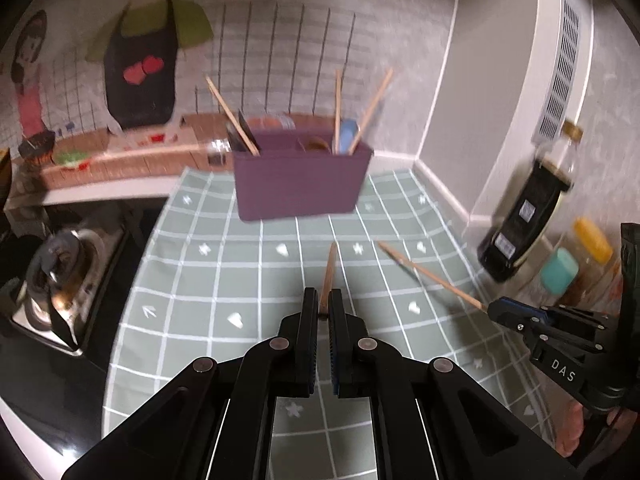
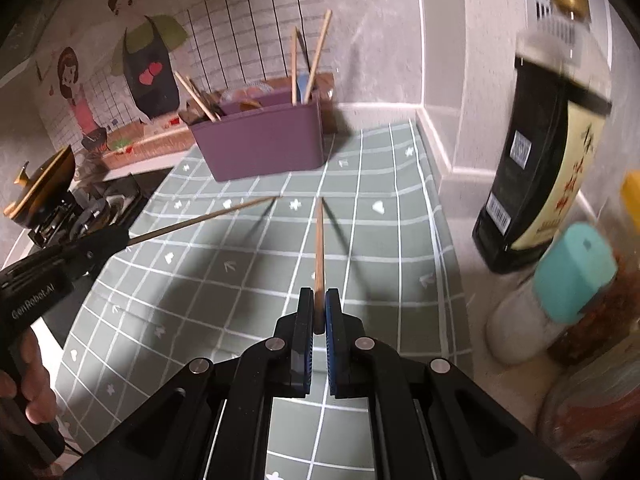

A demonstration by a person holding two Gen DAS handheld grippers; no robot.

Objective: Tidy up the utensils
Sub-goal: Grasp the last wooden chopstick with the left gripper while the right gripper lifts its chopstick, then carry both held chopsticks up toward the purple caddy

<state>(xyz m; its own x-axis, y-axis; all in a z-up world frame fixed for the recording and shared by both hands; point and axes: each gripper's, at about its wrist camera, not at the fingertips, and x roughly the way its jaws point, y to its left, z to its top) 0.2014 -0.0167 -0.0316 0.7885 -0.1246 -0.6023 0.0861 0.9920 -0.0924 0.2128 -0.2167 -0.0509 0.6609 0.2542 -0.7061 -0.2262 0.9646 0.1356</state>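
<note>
The step in hand seems to be the carrying: the left tongs (image 1: 323, 304) are clamped on one chopstick (image 1: 328, 276), which points straight forward from the tips, its long axis along the fingers and aimed at the purple organizer (image 1: 300, 180) standing ahead on the surface (image 1: 224, 264). To the right, the right tongs (image 2: 319, 308) are clamped on a second chopstick (image 2: 319, 248), which also lies along the fingers and points forward, the organizer ahead and a little to the left. I judge that the next move calls for bringing each stick over an open compartment and tilting it tip-down before letting go.
</note>
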